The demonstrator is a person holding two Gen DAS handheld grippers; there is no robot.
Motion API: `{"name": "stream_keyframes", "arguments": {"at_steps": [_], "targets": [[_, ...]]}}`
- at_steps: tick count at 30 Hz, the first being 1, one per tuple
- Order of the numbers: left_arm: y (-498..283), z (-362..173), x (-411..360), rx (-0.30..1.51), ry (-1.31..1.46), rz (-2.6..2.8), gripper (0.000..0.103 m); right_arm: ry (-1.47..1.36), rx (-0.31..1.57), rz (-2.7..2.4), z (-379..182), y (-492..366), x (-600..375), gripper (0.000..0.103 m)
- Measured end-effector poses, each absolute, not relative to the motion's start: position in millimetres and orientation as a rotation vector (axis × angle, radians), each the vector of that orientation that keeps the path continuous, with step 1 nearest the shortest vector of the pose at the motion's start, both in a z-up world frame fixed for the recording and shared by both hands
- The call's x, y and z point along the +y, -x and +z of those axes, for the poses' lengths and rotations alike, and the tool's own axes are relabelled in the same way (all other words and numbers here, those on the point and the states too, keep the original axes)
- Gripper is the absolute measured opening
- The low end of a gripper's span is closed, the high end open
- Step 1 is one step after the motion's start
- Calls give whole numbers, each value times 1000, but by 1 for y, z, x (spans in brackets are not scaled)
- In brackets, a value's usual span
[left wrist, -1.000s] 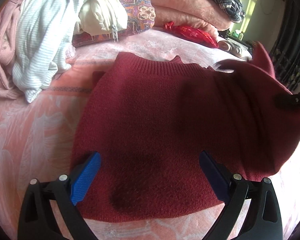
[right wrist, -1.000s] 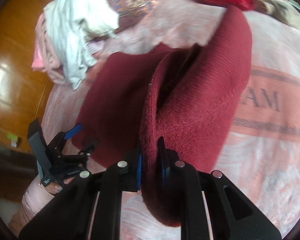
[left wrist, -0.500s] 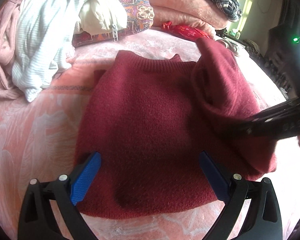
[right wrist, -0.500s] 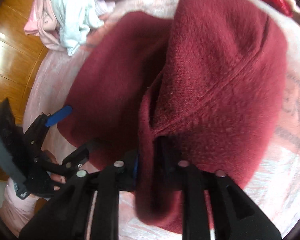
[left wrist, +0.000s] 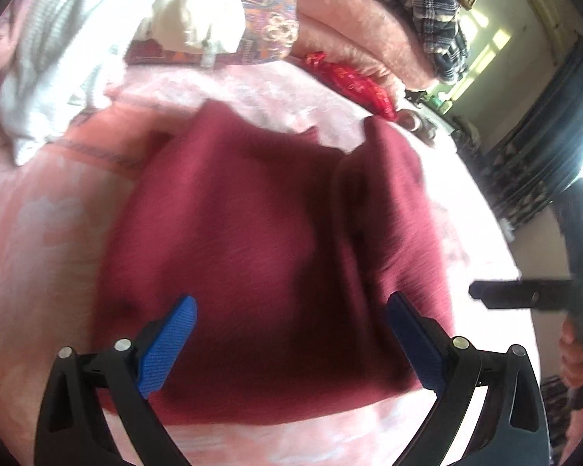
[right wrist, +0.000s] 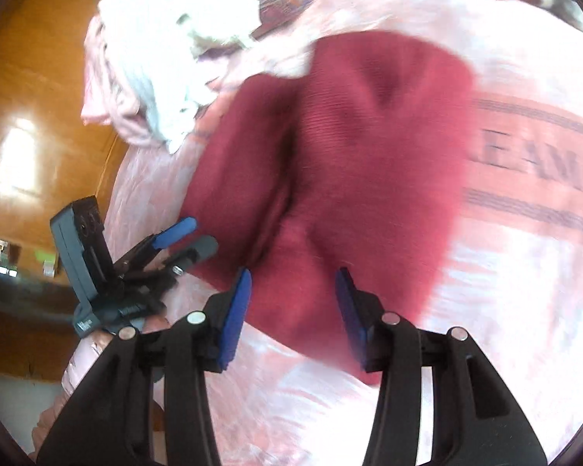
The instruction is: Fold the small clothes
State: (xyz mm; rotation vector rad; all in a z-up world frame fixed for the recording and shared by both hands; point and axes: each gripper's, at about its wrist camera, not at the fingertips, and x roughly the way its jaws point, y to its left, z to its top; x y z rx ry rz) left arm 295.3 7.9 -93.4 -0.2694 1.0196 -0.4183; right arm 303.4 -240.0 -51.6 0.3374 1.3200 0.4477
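A maroon knit sweater (left wrist: 252,233) lies flat on the pink bed cover, its right side folded over onto the body (right wrist: 369,147). My left gripper (left wrist: 291,301) hovers over the sweater's lower hem, wide open, with nothing gripped between its blue pads. It also shows at the left of the right wrist view (right wrist: 175,233). My right gripper (right wrist: 294,272) hangs above the folded edge with its jaws opening; the pads stand apart from the fabric lying under them. In the left wrist view its black finger (left wrist: 497,295) sits off the sweater's right side, held by a hand (left wrist: 575,353).
A heap of unfolded clothes (left wrist: 46,58) lies at the back left. Folded pink blankets (left wrist: 349,39), a plaid garment (left wrist: 419,4) and a red pouch (left wrist: 353,81) line the back. The bed cover (right wrist: 524,272) carries printed letters. Wooden floor (right wrist: 31,116) lies beyond the bed's left edge.
The right gripper carried the sweater's right side over the body, then opened, let it go and drew back. The left gripper stayed open over the hem and tilted slightly.
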Motion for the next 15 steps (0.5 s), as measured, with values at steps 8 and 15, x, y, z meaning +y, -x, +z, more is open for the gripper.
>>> {"name": "stream_keyframes", "arguments": {"at_steps": [8,15], "targets": [[-339,-109,-69,1165,188,-378,99,-407,1260,429,-62,-287,-305,46],[-352,-122,-88,1228,149,-346,99,-482,1260,458,-92,-283,-332,46]]}}
